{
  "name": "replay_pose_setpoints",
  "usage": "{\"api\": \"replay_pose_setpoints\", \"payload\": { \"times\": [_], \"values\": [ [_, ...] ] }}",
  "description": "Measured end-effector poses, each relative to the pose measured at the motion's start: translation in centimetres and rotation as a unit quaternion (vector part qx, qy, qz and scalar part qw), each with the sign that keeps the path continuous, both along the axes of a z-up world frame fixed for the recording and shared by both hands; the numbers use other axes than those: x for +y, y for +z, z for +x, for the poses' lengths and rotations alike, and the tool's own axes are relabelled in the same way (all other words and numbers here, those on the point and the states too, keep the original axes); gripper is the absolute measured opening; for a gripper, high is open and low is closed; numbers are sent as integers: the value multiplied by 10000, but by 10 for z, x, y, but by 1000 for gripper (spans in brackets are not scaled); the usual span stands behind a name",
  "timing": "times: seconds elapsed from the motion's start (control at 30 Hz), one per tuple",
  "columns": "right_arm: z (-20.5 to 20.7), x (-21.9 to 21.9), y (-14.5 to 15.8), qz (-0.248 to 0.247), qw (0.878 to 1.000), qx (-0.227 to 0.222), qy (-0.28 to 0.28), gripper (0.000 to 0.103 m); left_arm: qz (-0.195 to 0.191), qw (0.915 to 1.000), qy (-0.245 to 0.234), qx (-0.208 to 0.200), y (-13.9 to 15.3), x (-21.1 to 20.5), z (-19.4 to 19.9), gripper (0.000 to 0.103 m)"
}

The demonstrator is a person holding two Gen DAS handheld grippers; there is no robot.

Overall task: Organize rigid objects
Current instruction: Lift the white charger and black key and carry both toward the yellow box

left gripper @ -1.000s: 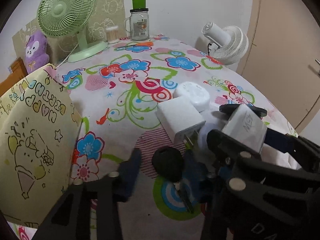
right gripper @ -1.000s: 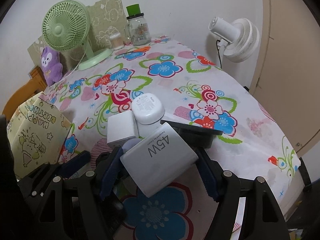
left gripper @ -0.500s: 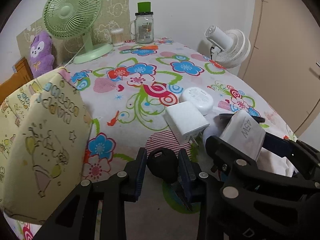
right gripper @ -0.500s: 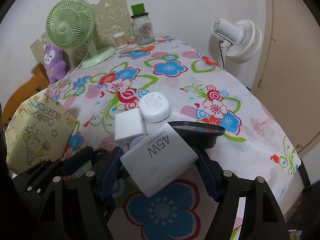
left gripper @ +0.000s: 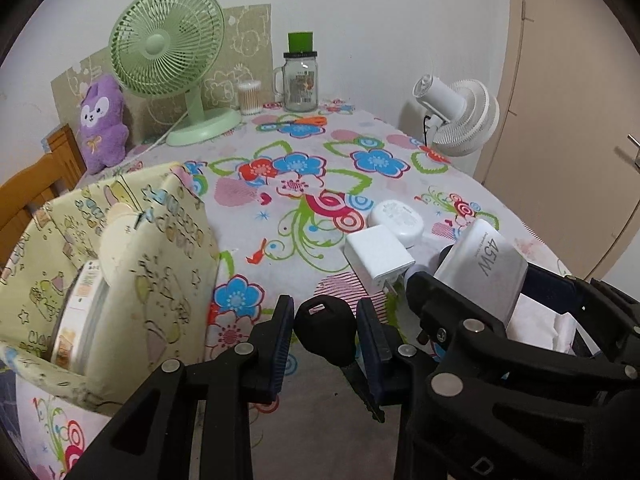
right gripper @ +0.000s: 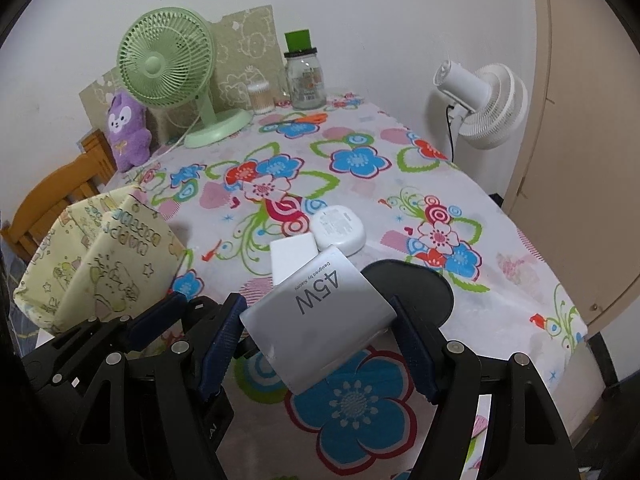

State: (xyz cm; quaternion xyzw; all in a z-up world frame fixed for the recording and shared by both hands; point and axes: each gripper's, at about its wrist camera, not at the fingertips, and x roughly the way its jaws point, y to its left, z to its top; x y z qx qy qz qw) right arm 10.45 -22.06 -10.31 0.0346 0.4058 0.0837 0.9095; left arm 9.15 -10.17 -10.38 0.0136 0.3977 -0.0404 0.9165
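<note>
Black key fob (left gripper: 326,330): clamped in left gripper (left gripper: 325,334), above floral tablecloth (left gripper: 280,208) | 45W charger (right gripper: 318,322): pinched in right gripper (right gripper: 320,336) | white cube adapter (left gripper: 378,256), round white case (left gripper: 396,218): touching, on cloth | yellow gift bag (left gripper: 120,280): left

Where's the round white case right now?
The round white case lies on the flowered tablecloth, right of centre in the left wrist view, touching the far side of the small white charger. Neither gripper holds it.
</note>
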Motion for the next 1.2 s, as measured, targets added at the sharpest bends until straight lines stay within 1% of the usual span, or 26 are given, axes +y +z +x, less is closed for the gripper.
{"api": "replay_pose_setpoints", "payload": {
  "times": [0.73,1.2],
  "values": [
    [-19,22,66,-38,9985,-490,224,76,61,9991,52,-407,61,19,-20,32],
    [-23,46,90,-21,9970,-660,394,76,168,9987,23,-484,83,40,-25,32]
  ]
}}
